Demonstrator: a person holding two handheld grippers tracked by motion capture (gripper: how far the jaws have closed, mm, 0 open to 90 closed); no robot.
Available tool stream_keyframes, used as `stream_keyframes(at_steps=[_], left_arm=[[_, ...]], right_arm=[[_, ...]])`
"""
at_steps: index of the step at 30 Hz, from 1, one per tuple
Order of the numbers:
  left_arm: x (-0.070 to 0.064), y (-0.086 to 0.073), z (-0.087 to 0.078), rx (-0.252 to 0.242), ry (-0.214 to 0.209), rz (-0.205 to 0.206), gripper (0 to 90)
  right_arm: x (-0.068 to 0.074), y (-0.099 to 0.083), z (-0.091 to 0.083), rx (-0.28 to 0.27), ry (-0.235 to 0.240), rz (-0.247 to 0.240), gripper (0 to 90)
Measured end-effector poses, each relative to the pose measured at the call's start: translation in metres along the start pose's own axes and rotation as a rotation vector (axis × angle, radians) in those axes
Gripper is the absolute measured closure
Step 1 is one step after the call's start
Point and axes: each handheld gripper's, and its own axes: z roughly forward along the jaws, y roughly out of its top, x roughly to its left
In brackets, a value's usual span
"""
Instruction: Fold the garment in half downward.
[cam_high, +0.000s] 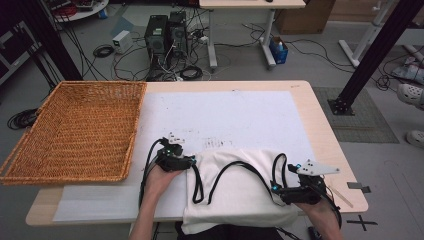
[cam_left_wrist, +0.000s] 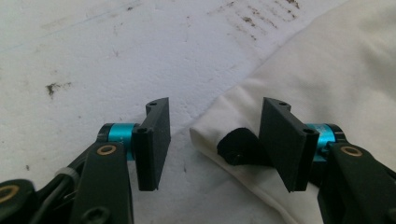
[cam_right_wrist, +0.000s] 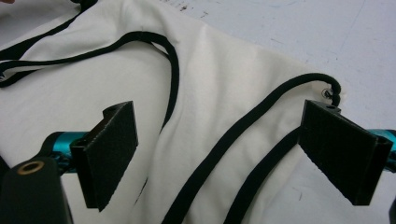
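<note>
A white drawstring bag (cam_high: 240, 197) with black cords (cam_high: 218, 181) lies flat at the table's front edge, partly hanging over it. My left gripper (cam_high: 191, 162) is at the bag's left corner. In the left gripper view it (cam_left_wrist: 215, 109) is open, its jaws straddling the corner of the bag (cam_left_wrist: 327, 70) where a black tab (cam_left_wrist: 237, 146) sticks out. My right gripper (cam_high: 278, 192) is at the bag's right side. In the right gripper view it (cam_right_wrist: 219, 109) is open above the bag (cam_right_wrist: 210, 60), with two black cords (cam_right_wrist: 243, 128) running between its jaws.
A large wicker basket (cam_high: 75, 130) sits at the table's left, overhanging the edge. A white mat (cam_high: 225, 112) with dirty marks covers the tabletop. Beyond the table are computer towers (cam_high: 165, 35), loose cables and a black frame post (cam_high: 372, 55).
</note>
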Motion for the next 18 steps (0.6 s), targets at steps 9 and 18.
stream_keyframes(at_steps=[9, 18], left_arm=[[-0.007, -0.004, 0.000, -0.028, -0.023, 0.058, 57.1], [-0.009, -0.007, 0.000, -0.045, -0.062, 0.080, 77.4]], right_arm=[[-0.015, 0.013, 0.010, 0.035, -0.012, -0.009, 12.0], [-0.044, 0.023, 0.026, 0.068, -0.020, 0.082, 14.3]])
